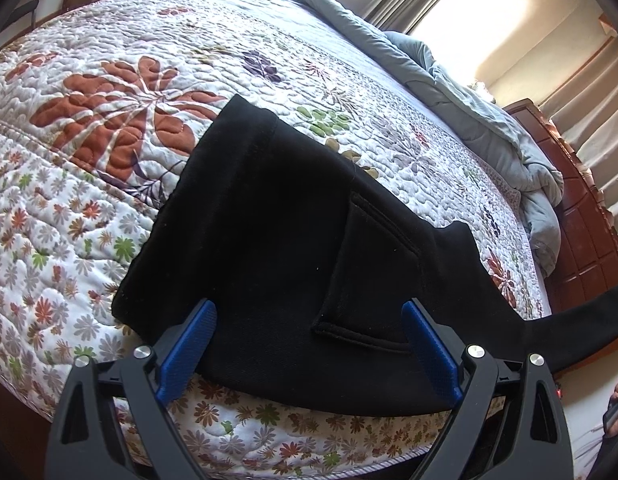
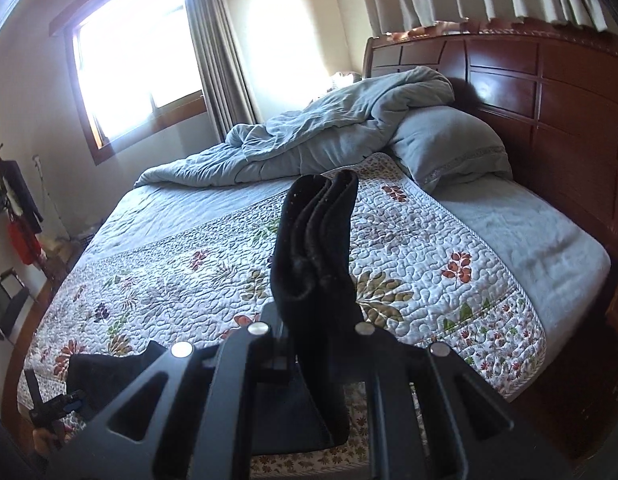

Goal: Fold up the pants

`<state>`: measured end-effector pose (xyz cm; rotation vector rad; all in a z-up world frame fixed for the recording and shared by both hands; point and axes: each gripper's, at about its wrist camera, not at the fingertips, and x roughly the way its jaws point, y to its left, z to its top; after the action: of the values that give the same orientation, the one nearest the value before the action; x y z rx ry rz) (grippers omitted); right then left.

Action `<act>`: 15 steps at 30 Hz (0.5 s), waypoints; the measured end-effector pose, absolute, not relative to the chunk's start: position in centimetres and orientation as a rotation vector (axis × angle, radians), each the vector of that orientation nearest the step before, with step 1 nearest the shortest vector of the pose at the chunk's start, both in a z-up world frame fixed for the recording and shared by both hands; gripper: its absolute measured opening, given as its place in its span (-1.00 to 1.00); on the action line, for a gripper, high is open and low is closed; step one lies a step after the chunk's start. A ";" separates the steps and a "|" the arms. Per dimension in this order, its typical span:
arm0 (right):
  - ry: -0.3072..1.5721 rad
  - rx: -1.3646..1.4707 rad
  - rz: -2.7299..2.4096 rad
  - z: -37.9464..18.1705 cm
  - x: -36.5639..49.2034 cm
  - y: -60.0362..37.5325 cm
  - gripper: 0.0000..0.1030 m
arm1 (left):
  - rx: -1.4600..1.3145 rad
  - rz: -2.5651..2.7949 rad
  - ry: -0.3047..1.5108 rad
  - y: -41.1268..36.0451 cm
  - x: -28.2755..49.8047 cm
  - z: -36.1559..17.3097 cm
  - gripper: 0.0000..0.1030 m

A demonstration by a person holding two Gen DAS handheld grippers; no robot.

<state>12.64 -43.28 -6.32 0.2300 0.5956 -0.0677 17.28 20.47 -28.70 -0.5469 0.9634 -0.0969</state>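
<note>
Black pants [image 1: 277, 248] lie on the floral quilt near the bed's front edge, waist end with a back pocket [image 1: 369, 280] toward my left gripper. My left gripper [image 1: 309, 344] is open, its blue pads [image 1: 187, 352] straddling the waist edge just above the fabric. One leg stretches off to the right [image 1: 581, 328]. My right gripper [image 2: 313, 312] is shut on the bunched leg end of the pants [image 2: 317, 236], holding it up above the quilt; its fingertips are hidden by the cloth. The left gripper shows small in the right wrist view [image 2: 65, 404].
The floral quilt [image 1: 109, 128] covers the bed. A rumpled grey duvet [image 2: 309, 132] and pillow [image 2: 449, 144] lie by the wooden headboard [image 2: 549, 112]. A window [image 2: 137, 52] and curtains are beyond. A coat rack [image 2: 17, 208] stands at the left wall.
</note>
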 end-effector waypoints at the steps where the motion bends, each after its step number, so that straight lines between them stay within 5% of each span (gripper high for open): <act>1: 0.597 0.220 -0.064 -6.2 12.7 -42.9 -0.80 | -0.548 -0.097 0.963 20.5 17.3 -28.7 0.82; 15: 0.635 0.011 -0.027 -6.1 14.2 -35.9 -0.80 | -0.577 -0.108 0.950 20.8 16.8 -28.6 0.82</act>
<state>14.24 -35.90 -6.10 0.0107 0.6350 -0.0269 16.75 20.77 -28.57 -0.5766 0.9500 -0.1084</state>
